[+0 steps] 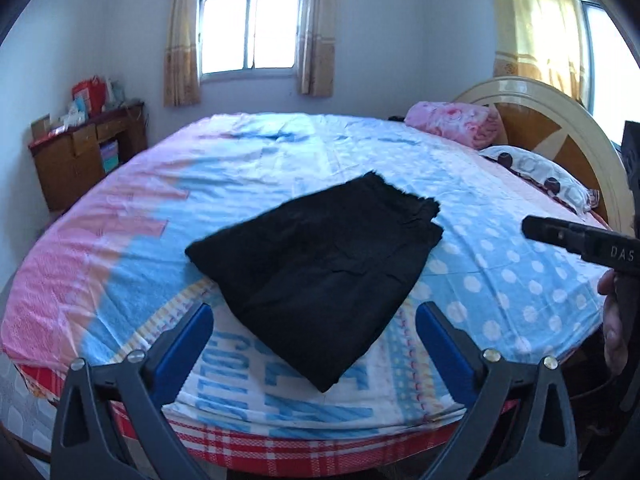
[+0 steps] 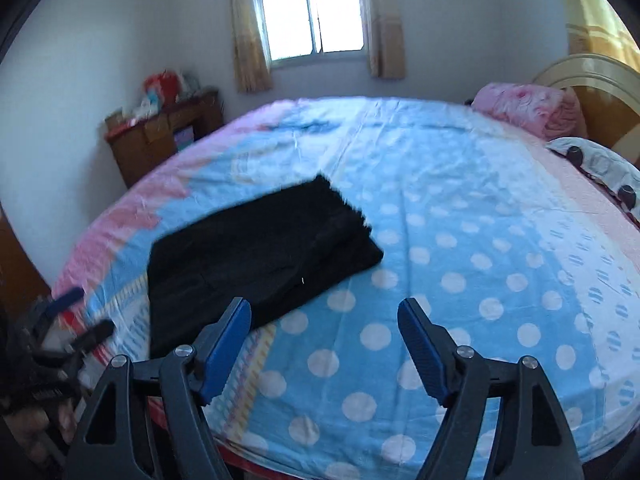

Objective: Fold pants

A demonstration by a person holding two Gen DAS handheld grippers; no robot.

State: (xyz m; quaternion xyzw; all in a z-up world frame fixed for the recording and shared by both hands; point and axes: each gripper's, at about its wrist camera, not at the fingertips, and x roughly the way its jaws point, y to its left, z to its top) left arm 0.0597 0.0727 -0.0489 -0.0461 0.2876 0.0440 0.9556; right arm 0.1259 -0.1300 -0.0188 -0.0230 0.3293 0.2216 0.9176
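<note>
The black pants (image 1: pixel 320 272) lie folded into a flat rectangle on the bed's blue, pink and white sheet (image 1: pixel 500 264). They also show in the right wrist view (image 2: pixel 256 256), left of centre. My left gripper (image 1: pixel 316 312) is open and empty, held above the near edge of the pants. My right gripper (image 2: pixel 324 312) is open and empty, held above the dotted sheet (image 2: pixel 460 280) just right of the pants. The right gripper's body shows at the right edge of the left wrist view (image 1: pixel 580 240).
A pink rolled blanket (image 1: pixel 456 122) and a patterned pillow (image 1: pixel 536 176) lie by the wooden headboard (image 1: pixel 560 120) on the right. A wooden cabinet (image 1: pixel 80 152) with clutter stands by the far left wall. A window (image 1: pixel 250 28) is behind the bed.
</note>
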